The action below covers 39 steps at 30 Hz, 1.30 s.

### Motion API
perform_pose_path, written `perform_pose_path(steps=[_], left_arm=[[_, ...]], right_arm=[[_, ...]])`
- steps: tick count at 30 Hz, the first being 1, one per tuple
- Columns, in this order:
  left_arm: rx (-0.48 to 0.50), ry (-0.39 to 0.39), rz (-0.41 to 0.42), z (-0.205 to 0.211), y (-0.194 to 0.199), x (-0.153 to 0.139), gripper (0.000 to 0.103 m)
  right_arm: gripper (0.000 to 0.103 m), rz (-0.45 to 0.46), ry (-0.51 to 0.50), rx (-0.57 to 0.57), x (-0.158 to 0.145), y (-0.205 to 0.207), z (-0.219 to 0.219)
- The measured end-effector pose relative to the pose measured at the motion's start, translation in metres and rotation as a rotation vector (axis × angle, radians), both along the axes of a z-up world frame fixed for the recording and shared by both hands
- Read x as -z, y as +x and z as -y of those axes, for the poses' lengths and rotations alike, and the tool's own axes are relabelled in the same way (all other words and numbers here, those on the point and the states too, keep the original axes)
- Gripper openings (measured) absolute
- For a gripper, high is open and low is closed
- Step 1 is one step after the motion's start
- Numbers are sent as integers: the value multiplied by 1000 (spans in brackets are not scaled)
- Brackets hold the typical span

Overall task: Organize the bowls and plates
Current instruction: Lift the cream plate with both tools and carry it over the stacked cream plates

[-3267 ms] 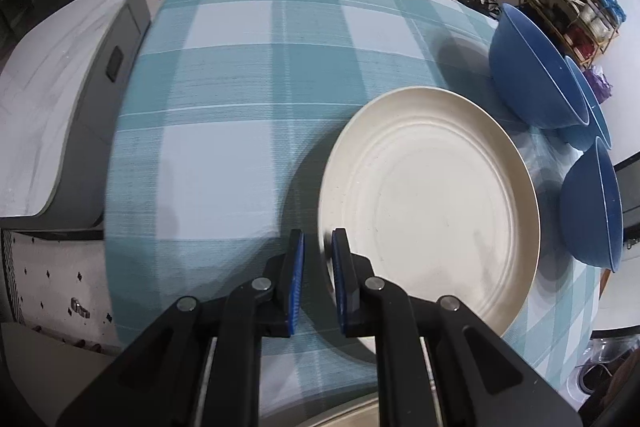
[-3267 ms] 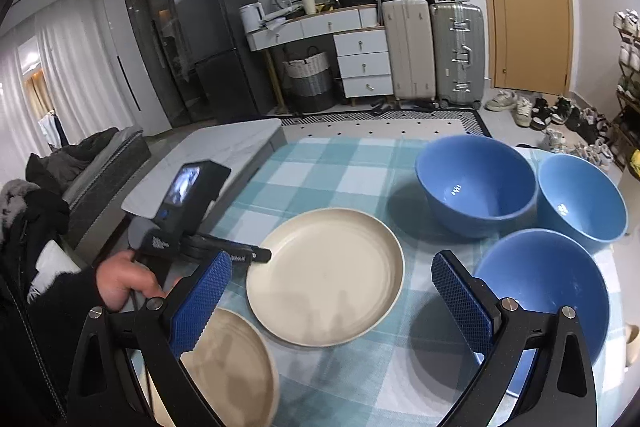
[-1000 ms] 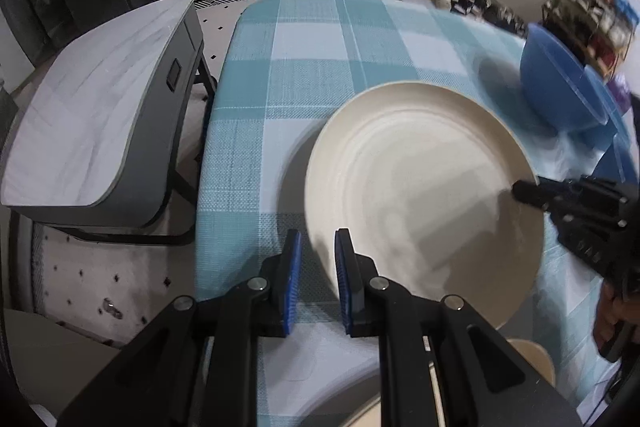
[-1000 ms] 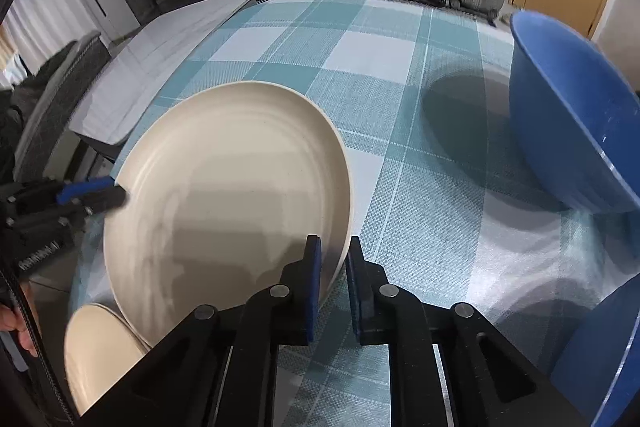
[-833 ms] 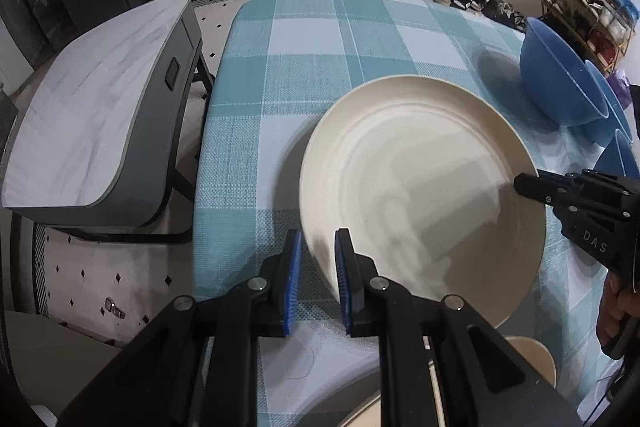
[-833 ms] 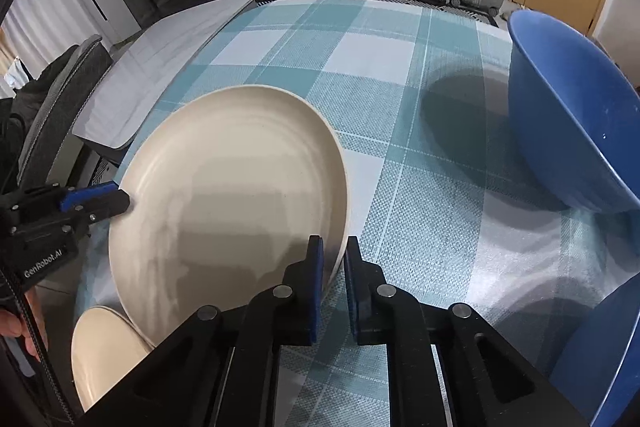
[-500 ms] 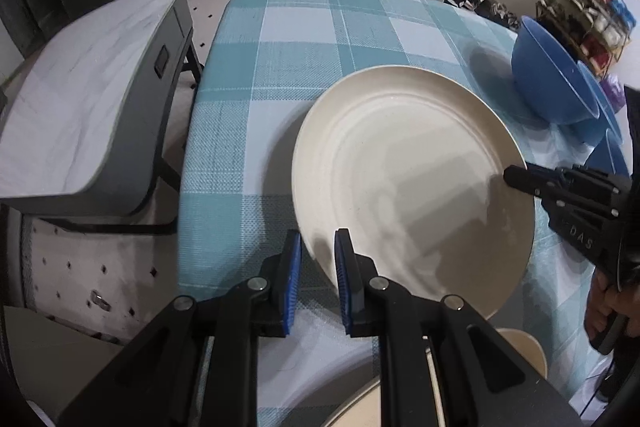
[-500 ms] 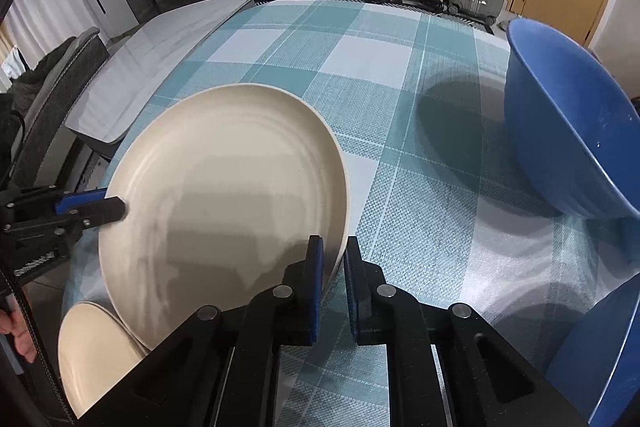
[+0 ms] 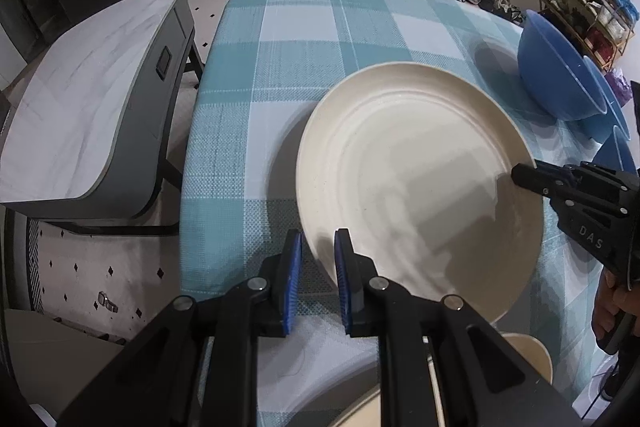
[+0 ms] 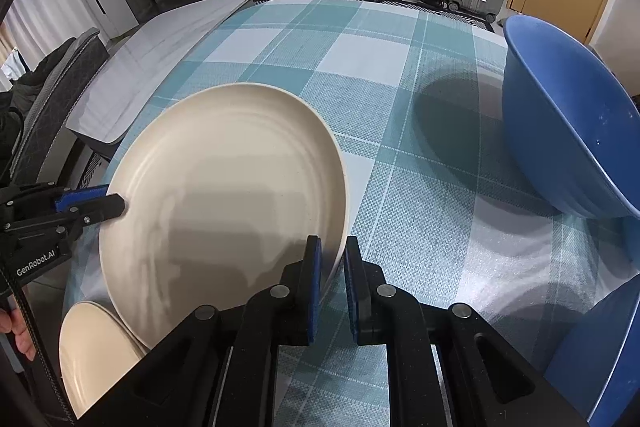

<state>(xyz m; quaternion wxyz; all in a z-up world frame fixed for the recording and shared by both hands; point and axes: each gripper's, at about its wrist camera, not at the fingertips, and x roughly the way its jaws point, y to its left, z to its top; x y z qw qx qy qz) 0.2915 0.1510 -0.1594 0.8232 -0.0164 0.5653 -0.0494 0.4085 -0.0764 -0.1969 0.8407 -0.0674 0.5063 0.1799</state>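
Lifted since three seconds ago, when it lay flat with only the left gripper at its rim, the cream plate [image 9: 420, 187] now hangs tilted between both grippers.

Largest in view is the table with its teal checked tablecloth [image 9: 296, 39], and everything else is placed from it. Three blue bowls sit along its right side: the big blue bowl [image 10: 568, 131] farthest back, the other two partly cut off by the frame edge. Over the cloth's near middle the cream plate is raised, with a second cream plate [image 10: 96, 351] lying on the cloth beneath its near edge. On opposite rims of the raised plate, the left gripper [image 9: 317, 283] and the right gripper [image 10: 331, 283] are each nearly closed, blue pads pinching the rim.
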Motion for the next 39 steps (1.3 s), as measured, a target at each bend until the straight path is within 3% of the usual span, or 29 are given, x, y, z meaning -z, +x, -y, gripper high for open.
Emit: perform_pose_path(steps=[4, 12, 27, 39], left_arm=[[14, -40, -16, 0, 0, 5, 13], [8, -14, 7, 1, 1, -6, 13], [7, -6, 47, 7, -6, -28, 13], [-2, 18, 100, 12, -39, -55, 13]], right_arm=[[14, 51, -57, -30, 1, -6, -9], [12, 72, -77, -33, -5, -8, -11], [11, 96, -10, -12, -32, -15, 1], [11, 124, 32, -29, -59, -44, 10]])
